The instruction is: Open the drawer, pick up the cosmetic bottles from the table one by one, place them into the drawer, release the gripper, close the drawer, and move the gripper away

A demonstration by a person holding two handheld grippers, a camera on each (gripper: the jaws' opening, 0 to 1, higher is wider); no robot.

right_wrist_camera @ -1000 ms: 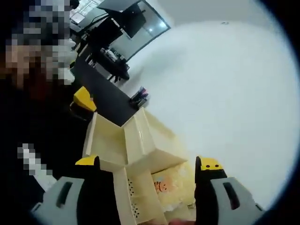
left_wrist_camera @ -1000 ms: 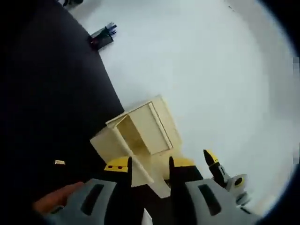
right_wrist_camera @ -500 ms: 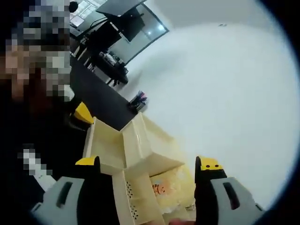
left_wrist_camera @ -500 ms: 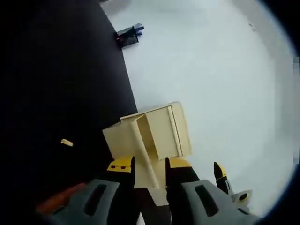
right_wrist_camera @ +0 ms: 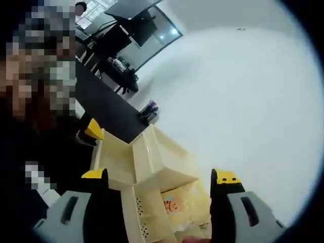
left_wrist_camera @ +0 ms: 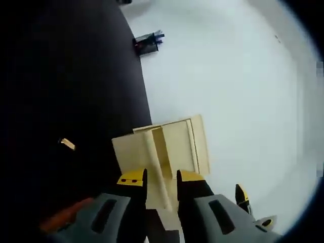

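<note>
A cream drawer unit [left_wrist_camera: 174, 144] stands on a black table [left_wrist_camera: 76, 101] against a white wall. Its drawer [right_wrist_camera: 115, 154] is pulled out toward the person. My left gripper [left_wrist_camera: 161, 178] is shut on the drawer's front panel [left_wrist_camera: 156, 167], which runs up between the two yellow-tipped jaws. In the right gripper view, the left gripper's yellow tip [right_wrist_camera: 93, 128] sits at the drawer's outer edge. My right gripper [right_wrist_camera: 161, 176] hangs open above the unit, with nothing between its jaws. Its yellow tip [left_wrist_camera: 242, 194] pokes into the left gripper view. A small tan object [left_wrist_camera: 67, 144] lies on the table.
A pen holder [left_wrist_camera: 148, 43] stands at the table's far edge by the wall. A yellow packet with an orange figure [right_wrist_camera: 178, 203] lies beside the unit's perforated side [right_wrist_camera: 143, 217]. A person stands close on the left, with desks and a monitor [right_wrist_camera: 132, 26] behind.
The left gripper view has swung, so the unit now looks squarer and higher. The left jaws have narrowed onto the drawer's front panel. The right gripper has barely moved.
</note>
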